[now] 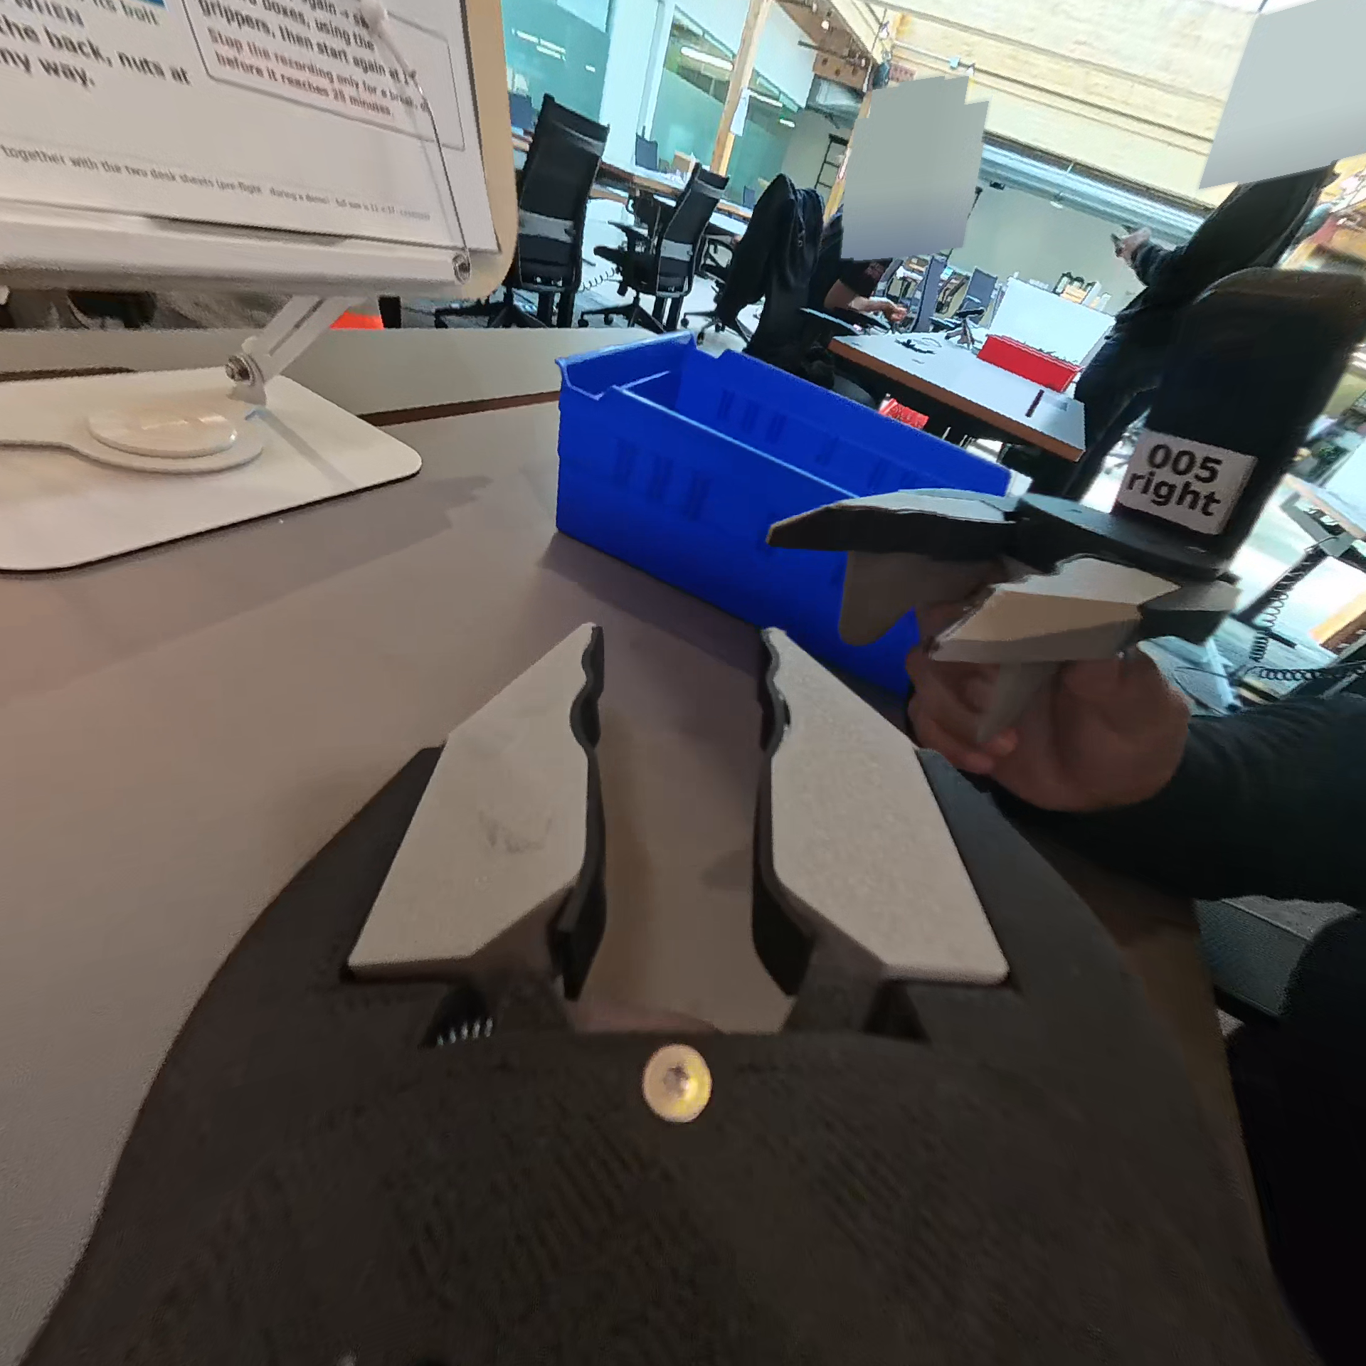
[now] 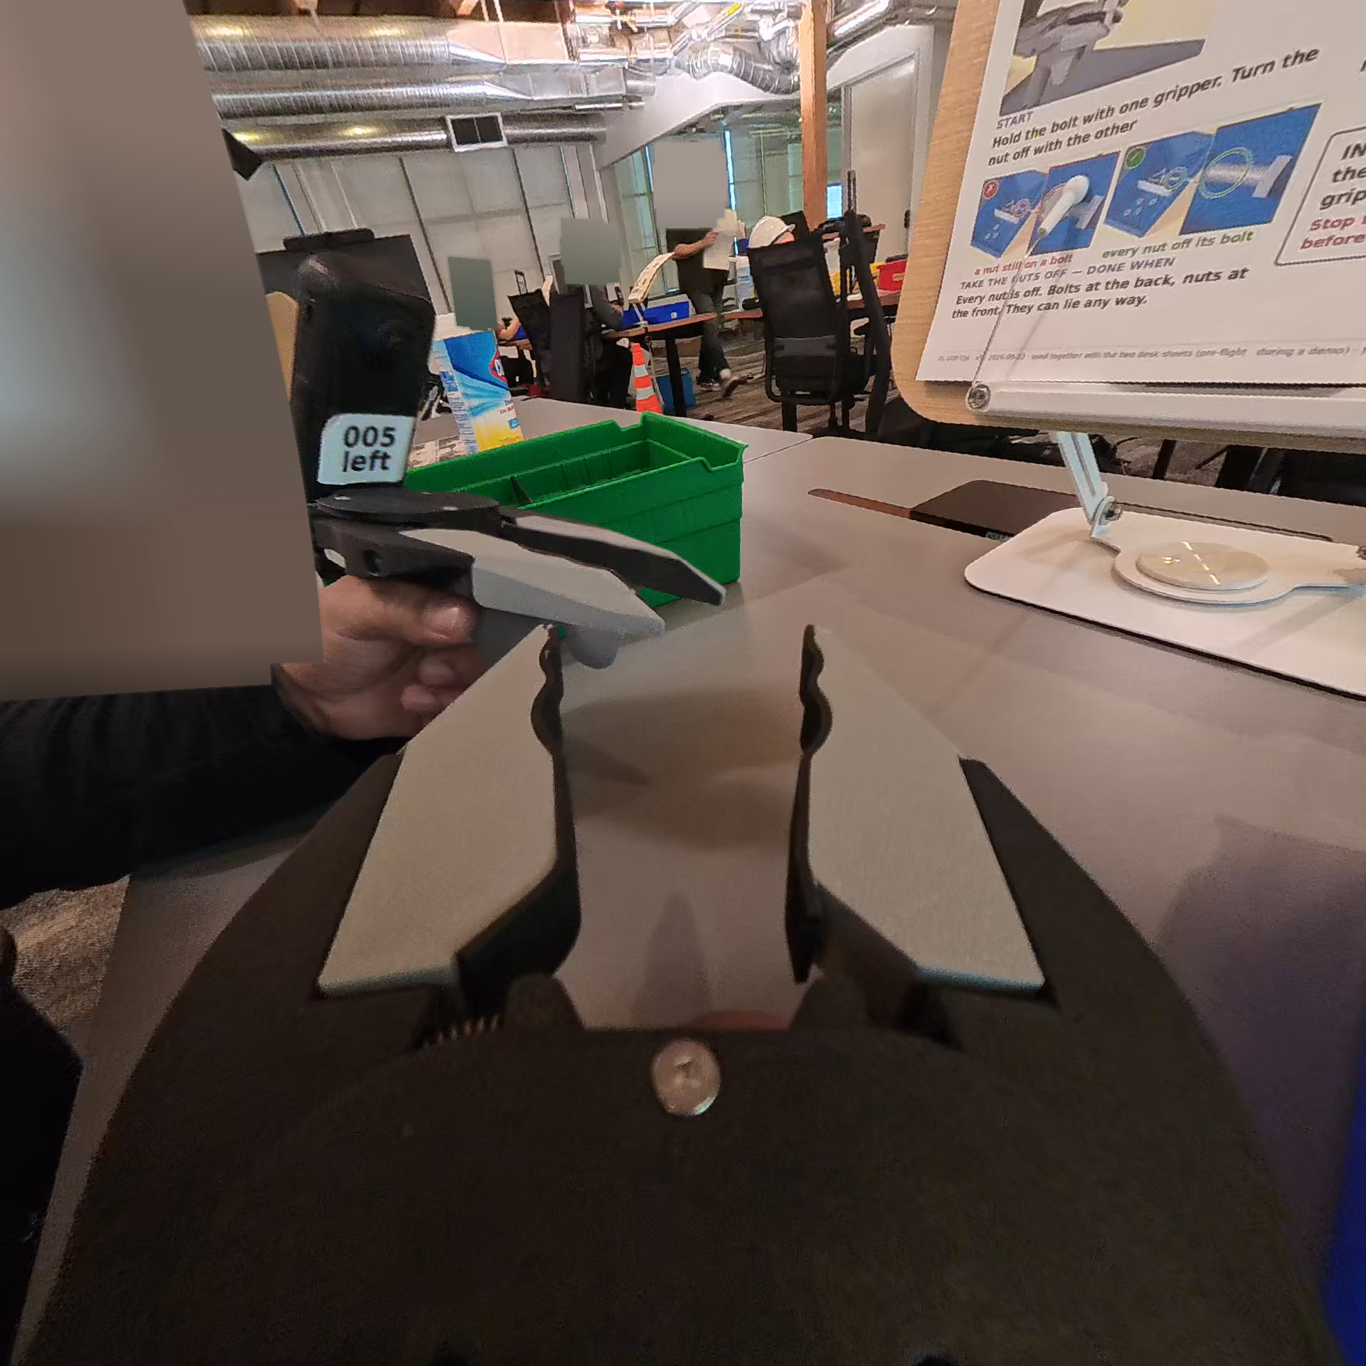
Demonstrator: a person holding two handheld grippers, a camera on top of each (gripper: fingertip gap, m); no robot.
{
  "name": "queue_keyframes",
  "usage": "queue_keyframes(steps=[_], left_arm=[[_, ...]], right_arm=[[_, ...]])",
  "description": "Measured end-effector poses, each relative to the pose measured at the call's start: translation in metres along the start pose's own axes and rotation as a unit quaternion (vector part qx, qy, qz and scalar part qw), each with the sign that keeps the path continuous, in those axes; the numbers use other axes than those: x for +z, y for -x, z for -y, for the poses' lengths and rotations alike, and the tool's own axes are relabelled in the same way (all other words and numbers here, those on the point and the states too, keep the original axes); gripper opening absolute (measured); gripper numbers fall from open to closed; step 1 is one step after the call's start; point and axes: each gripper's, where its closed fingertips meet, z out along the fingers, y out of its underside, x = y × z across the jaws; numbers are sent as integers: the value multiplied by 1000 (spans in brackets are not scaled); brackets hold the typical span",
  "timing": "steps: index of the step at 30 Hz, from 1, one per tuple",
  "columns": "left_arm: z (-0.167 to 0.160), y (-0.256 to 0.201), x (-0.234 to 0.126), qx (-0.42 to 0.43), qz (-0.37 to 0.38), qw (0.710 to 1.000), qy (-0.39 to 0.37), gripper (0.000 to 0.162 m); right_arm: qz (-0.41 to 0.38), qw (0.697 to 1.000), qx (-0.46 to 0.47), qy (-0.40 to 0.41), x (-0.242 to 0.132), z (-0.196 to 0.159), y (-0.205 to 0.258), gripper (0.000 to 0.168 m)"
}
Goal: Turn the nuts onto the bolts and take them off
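No nut or bolt shows in either view. In the left wrist view my left gripper [image 1: 681, 643] is open and empty, held low over the grey table [image 1: 222, 665]. A blue bin [image 1: 702, 473] stands just beyond its tips, with its inside hidden. My right gripper [image 1: 820, 576] hovers in front of the blue bin, held by a hand. In the right wrist view my right gripper [image 2: 678, 643] is open and empty over the table [image 2: 924, 628]. A green bin [image 2: 665, 510] with dividers stands ahead to the left. My left gripper [image 2: 680, 599] is in front of it.
A white stand with a printed instruction sheet [image 1: 222, 111] rests on a flat white base [image 1: 185, 458] at the back of the table; it also shows in the right wrist view [image 2: 1153, 222]. A wipes canister [image 2: 477, 392] stands behind the green bin. Office chairs, desks and people fill the room beyond. One gripper's finger ends stand about 5 cm off the other's.
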Motion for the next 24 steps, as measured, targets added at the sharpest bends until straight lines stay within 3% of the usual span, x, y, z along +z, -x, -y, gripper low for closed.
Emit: queue_keyframes(steps=[8,12,24], left_arm=[[-13,11,5,-62,-19,998,21,40],[-14,8,5,-90,-39,995,22,41],[-1,-9,2,-30,-30,999,14,42]], right_arm=[[-7,1000,-30,7,4,-7,-3,60],[8,1000,3,20,7,-14,-3,61],[-1,999,-23,-32,-5,9,2,61]])
